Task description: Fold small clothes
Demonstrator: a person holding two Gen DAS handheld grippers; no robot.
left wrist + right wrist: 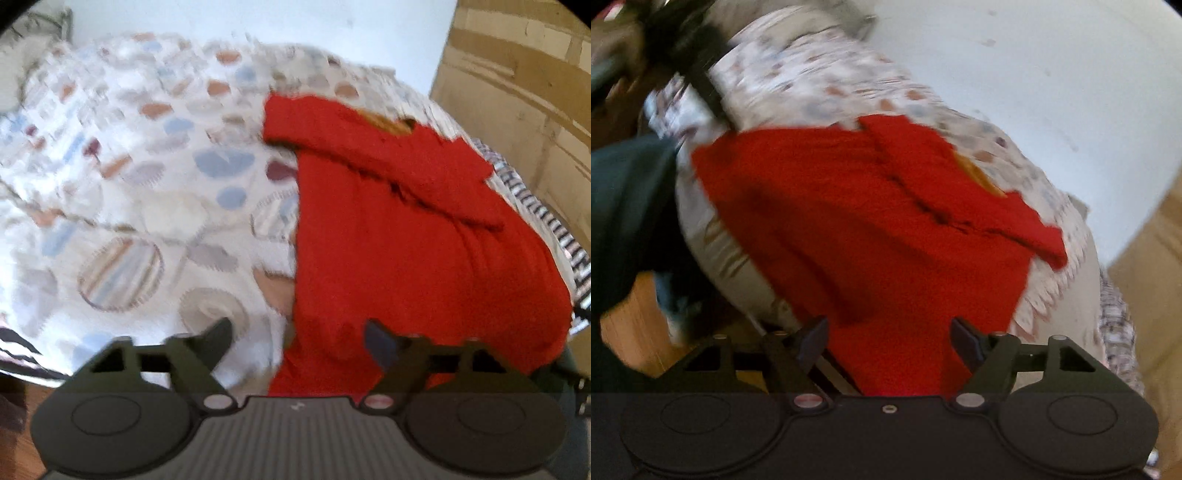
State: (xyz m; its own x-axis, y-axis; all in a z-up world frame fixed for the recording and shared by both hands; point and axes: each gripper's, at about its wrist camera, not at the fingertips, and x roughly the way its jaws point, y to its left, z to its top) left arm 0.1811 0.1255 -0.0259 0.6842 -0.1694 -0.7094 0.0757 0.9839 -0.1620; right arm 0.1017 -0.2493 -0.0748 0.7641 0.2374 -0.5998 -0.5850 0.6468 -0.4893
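Observation:
A small red garment (pixel 406 236) lies spread on a patterned bedspread (pixel 129 166), one sleeve folded across its upper part. In the right wrist view the red garment (pixel 871 229) fills the middle, its near hem hanging over the bed edge. My left gripper (pixel 297 332) is open and empty above the garment's near left edge. My right gripper (pixel 888 330) is open and empty, its fingers either side of the near hem. Both views are motion-blurred.
The bedspread (pixel 812 74) covers the bed. A white wall (pixel 258 18) is behind it. A tan wooden cabinet (pixel 524 92) stands at the right. A dark object (pixel 683 48) and dark cloth (pixel 628 203) sit at the left, over a wooden floor (pixel 631 325).

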